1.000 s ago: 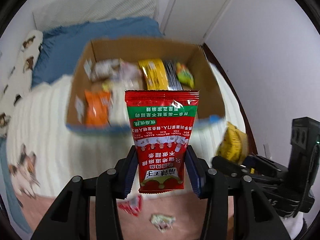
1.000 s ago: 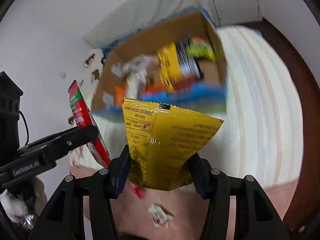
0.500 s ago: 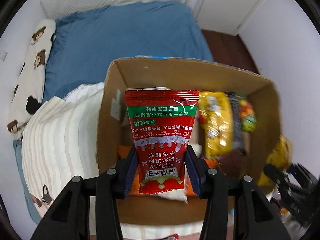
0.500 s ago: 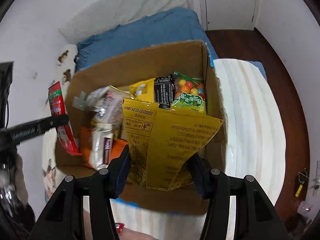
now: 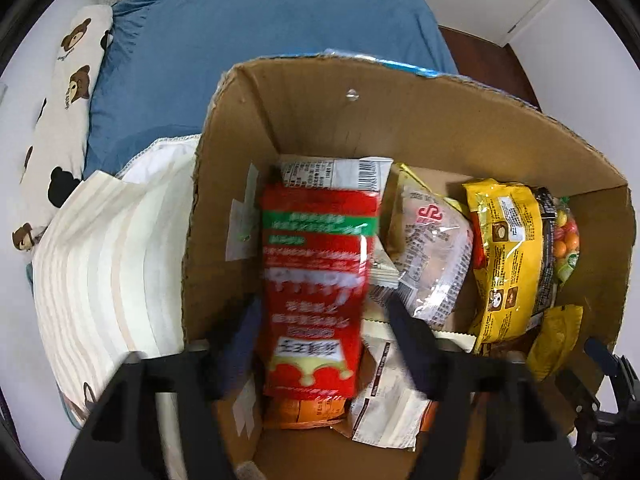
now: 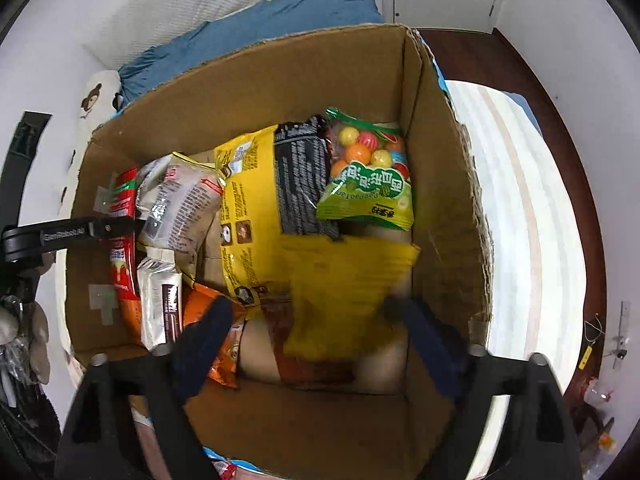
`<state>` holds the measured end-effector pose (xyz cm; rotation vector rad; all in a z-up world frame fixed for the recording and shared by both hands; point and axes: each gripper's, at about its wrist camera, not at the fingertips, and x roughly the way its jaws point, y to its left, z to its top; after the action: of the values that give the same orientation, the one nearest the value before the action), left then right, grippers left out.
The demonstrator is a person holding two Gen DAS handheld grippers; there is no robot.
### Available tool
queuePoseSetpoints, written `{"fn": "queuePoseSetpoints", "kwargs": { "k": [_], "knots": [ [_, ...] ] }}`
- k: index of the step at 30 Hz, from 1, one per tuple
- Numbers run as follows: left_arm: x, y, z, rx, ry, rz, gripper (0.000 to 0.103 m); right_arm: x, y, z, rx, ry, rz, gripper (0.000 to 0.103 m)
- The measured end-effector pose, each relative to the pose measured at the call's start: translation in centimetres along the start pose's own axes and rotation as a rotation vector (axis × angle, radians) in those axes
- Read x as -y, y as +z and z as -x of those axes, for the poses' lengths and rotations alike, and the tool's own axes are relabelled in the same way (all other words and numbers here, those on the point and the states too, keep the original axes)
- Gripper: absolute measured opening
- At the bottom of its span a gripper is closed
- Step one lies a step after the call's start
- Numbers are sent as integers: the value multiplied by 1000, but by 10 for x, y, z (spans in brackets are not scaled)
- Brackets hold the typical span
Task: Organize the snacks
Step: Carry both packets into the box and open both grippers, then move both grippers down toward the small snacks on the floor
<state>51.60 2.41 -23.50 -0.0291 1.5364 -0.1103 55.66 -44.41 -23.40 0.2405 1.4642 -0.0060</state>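
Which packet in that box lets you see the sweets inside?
The green-labelled bag of coloured candy balls, in the cardboard box's far right corner. Its top is clear, showing round yellow, orange and red balls; the other packets nearby are opaque.

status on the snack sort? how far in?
Done: cardboard box already holds several packs, including a candy bag. In hand: both grippers sit open over the box, red packet between the left gripper's fingers, yellow packet between the right gripper's. Left: cannot tell; nothing outside shows.

Packets (image 5: 432, 240) crowd the floor of the box (image 6: 452, 208). Bare cardboard shows only at its near right corner (image 6: 436, 368), walled on the right and near sides.
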Motion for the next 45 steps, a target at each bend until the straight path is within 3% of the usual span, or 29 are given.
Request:
{"fn": "queuePoseSetpoints", "kwargs": {
  "k": [1, 4, 9, 15, 21, 30, 45],
  "knots": [
    [0, -2, 1, -2, -32, 7, 83, 0, 0, 0, 0, 0, -2, 93],
    [4, -6, 2, 8, -48, 12, 91, -2, 0, 1, 3, -11, -3, 96],
    [7, -17, 10, 28, -53, 22, 91, -8, -4, 9, 18, -16, 7, 97],
    [10, -38, 40, 142, -51, 19, 91, -22, -12, 21, 64, -4, 33, 97],
    [22, -83, 71, 279, -7, -10, 91, -34, -27, 35, 120, -10, 61, 97],
    [28, -130, 96, 390, 17, -24, 91, -39, -55, 59, 182, 18, 68, 97],
    [41, -179, 158, 551, 10, -44, 91, -39, -100, 137, 349, 32, 96, 97]
  ]
}}
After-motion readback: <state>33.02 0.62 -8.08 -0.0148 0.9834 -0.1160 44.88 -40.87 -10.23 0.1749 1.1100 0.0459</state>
